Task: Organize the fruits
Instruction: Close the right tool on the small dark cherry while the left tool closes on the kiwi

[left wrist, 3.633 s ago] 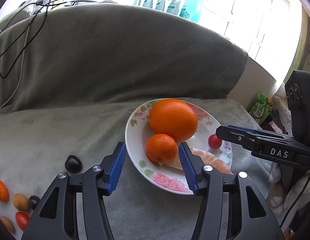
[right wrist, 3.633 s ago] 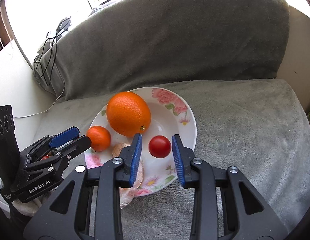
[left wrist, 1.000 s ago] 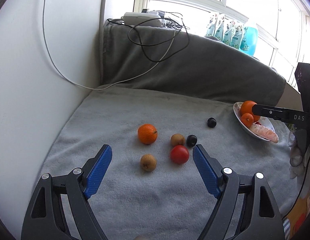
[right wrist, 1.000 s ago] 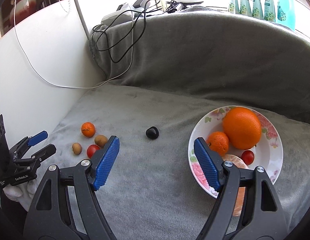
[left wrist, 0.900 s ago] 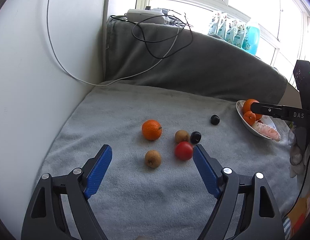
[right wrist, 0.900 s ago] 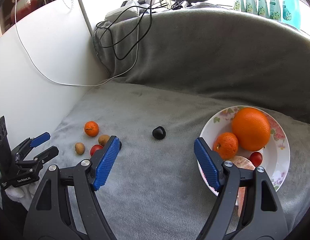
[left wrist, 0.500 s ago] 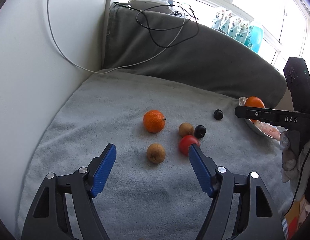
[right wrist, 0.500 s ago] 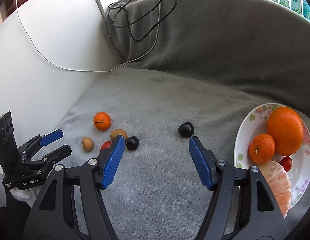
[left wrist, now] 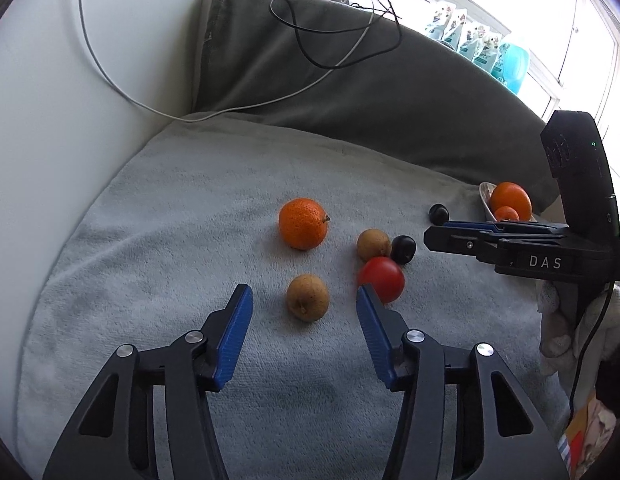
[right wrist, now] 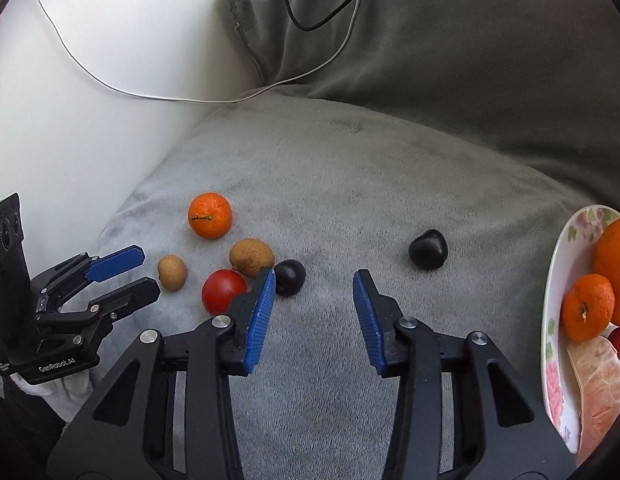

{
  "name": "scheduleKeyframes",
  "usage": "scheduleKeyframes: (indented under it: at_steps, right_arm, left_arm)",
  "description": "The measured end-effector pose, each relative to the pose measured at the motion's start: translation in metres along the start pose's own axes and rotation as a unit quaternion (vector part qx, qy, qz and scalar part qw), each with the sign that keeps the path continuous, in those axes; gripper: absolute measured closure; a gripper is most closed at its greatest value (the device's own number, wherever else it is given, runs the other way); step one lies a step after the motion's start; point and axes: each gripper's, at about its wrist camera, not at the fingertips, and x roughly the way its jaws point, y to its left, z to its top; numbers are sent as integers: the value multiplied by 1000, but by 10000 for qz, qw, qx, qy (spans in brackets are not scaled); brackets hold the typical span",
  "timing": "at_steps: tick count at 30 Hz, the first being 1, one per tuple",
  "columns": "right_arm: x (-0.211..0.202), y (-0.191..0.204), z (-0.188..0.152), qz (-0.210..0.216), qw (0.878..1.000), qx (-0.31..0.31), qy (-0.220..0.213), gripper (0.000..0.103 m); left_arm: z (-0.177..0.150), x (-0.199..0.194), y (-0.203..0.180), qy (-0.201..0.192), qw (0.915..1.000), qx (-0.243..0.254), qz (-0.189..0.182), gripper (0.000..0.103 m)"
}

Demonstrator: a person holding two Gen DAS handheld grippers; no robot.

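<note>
Grey plush blanket point(left wrist: 157, 248) carries the loose fruit. Left hand-held gripper point(left wrist: 305, 322): jaws closing, nothing pressed between the pads; the small brown fruit point(left wrist: 307, 297) lies just ahead of the gap, roughly centred. The red tomato point(left wrist: 382, 279) sits just beside the tip of its right finger, partly behind it. Beyond lie a second brown fruit point(left wrist: 374, 244), a dark plum point(left wrist: 403, 249) and a mandarin point(left wrist: 303, 223). Right hand-held gripper point(right wrist: 314, 292): jaws closing, empty, over bare blanket; that same plum lies just beside its left fingertip, and another dark plum point(right wrist: 428, 249) sits ahead, slightly right. The floral plate point(right wrist: 558, 280), at far right, holds a large orange point(right wrist: 614, 268), a mandarin, a peeled segment and a cherry tomato.
</note>
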Motion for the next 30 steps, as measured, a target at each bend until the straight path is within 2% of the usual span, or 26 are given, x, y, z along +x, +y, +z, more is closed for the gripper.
scheduleKeyframes:
  at_steps: [8,12,19,26,30]
  right_arm:
    - [15,7,2,-21,9999,-96,39,64]
    - [20,9,2,-9,9999,-133,86,72]
    - [24,18,1,-73,9994,-327,72,74]
    - [27,22,0,-71,9992,-380,87,76]
    - [25,21,0,-22,9992,-380,97,83]
  left_arm:
    - [2,4,2,52,10000,-2,-30,55]
    - [3,5,3,76,10000,-21,-54,56]
    - [3,12,5,155,9998,-71,-76,57]
    - [3,15,6,226,9997,-69,-86,64]
    - [3,16,9,266,9996,-84,-87,70]
